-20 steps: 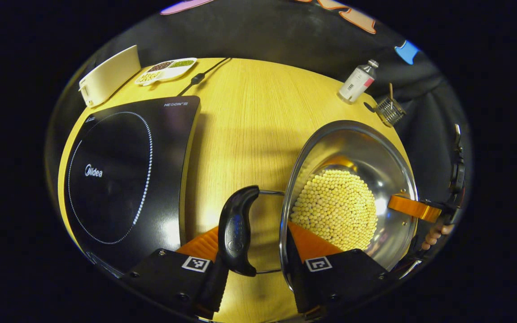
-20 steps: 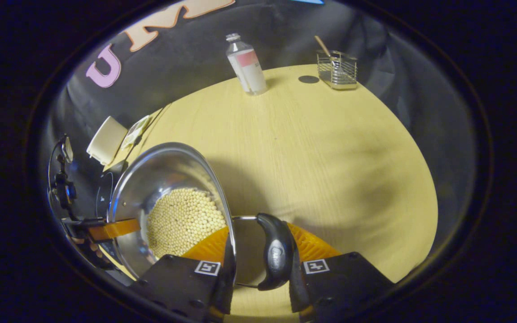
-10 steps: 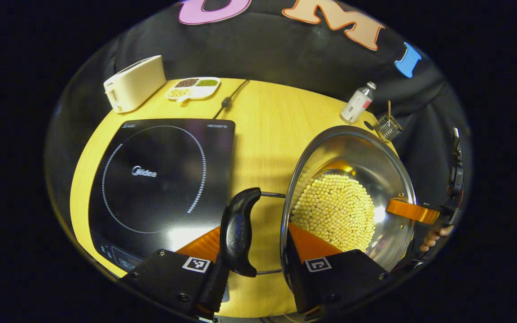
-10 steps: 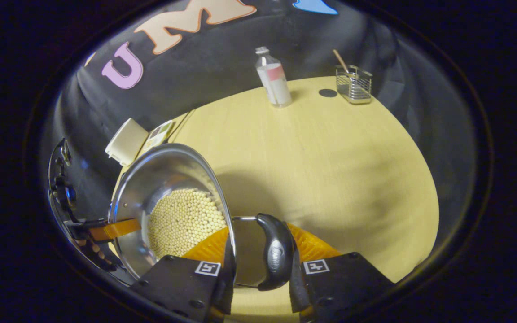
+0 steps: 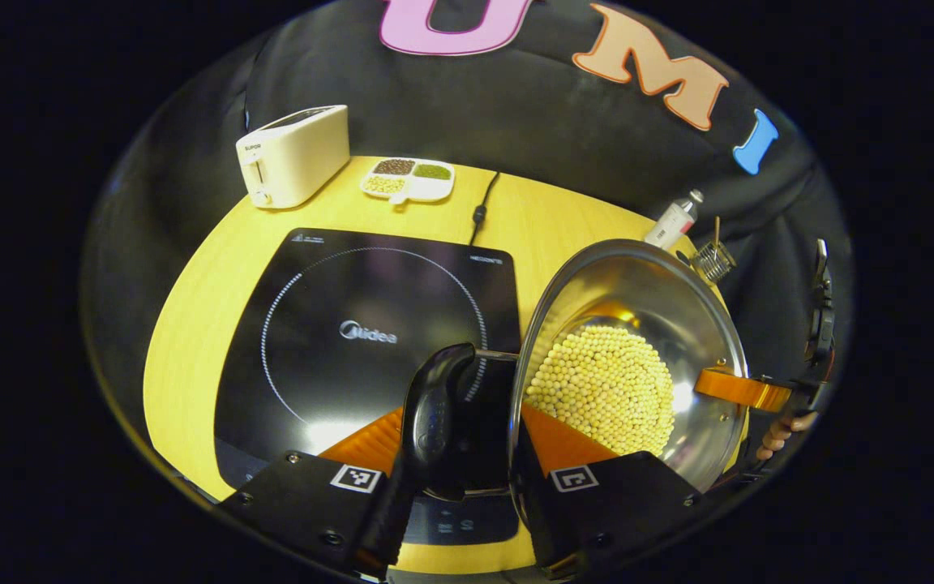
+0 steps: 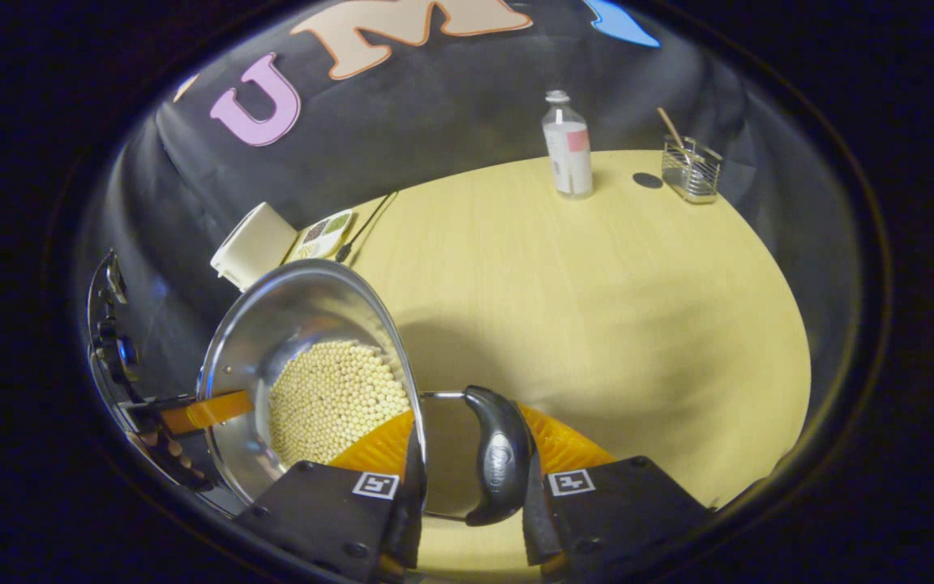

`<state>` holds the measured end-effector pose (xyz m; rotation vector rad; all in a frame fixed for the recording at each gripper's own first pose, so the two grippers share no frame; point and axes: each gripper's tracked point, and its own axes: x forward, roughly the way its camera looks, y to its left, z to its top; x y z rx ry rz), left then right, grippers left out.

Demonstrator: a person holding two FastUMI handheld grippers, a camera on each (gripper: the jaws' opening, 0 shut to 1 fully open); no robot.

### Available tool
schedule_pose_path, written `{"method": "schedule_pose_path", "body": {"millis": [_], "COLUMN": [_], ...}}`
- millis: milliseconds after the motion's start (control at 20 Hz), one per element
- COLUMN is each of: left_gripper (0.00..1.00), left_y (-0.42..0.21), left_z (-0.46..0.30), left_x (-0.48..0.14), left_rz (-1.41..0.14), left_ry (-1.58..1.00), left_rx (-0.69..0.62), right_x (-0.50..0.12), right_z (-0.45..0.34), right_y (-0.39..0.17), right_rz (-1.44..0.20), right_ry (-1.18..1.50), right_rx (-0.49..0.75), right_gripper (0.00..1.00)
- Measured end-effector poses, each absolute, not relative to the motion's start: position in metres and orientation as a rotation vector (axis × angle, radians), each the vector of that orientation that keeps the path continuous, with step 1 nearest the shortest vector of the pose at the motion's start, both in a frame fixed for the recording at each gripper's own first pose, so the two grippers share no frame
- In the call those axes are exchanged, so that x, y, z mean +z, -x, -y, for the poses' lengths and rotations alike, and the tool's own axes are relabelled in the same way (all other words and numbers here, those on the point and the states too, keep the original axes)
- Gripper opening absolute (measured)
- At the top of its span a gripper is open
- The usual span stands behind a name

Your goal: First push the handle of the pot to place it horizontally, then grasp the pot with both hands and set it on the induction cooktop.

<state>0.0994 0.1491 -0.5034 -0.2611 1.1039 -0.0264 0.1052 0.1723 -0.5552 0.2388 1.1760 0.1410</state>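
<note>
Table (image 6: 597, 284) spreads ahead of both grippers; induction cooktop (image 5: 337, 324) lies just fwd-left of left gripper (image 5: 467, 474), partly under it. Pot (image 5: 629, 324) w/ yellow beads held up betw the two grippers. Left gripper jaws clamped on pot's handle (image 5: 434, 414) & rim; right gripper (image 6: 467, 478) jaws clamped on other handle (image 6: 499, 454) & rim

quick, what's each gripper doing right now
left gripper: shut on the pot's left handle.
right gripper: shut on the pot's right handle.
</note>
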Motion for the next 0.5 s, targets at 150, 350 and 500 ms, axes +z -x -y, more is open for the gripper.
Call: {"method": "schedule_pose_path", "body": {"millis": [150,350,500], "left_gripper": [0.63,0.60,0.59], "left_y": [-0.106,-0.118,-0.135], "left_z": [-0.195,-0.259,-0.290], "left_x": [-0.511,-0.529,-0.532], "left_rz": [-1.117,-1.126,-1.111], "left_ry": [0.276,0.253,0.236], "left_rx": [-0.055,-0.097,-0.126], "right_x": [-0.556,-0.567,-0.571], "right_z": [-0.220,-0.284,-0.319], "right_y": [-0.105,-0.103,-0.107], "right_rz": [-1.182,-1.200,-1.200], "right_ry": [-0.225,-0.217,-0.229], "right_rx": [0.102,0.070,0.036], "right_gripper": [0.52,0.46,0.52]}}
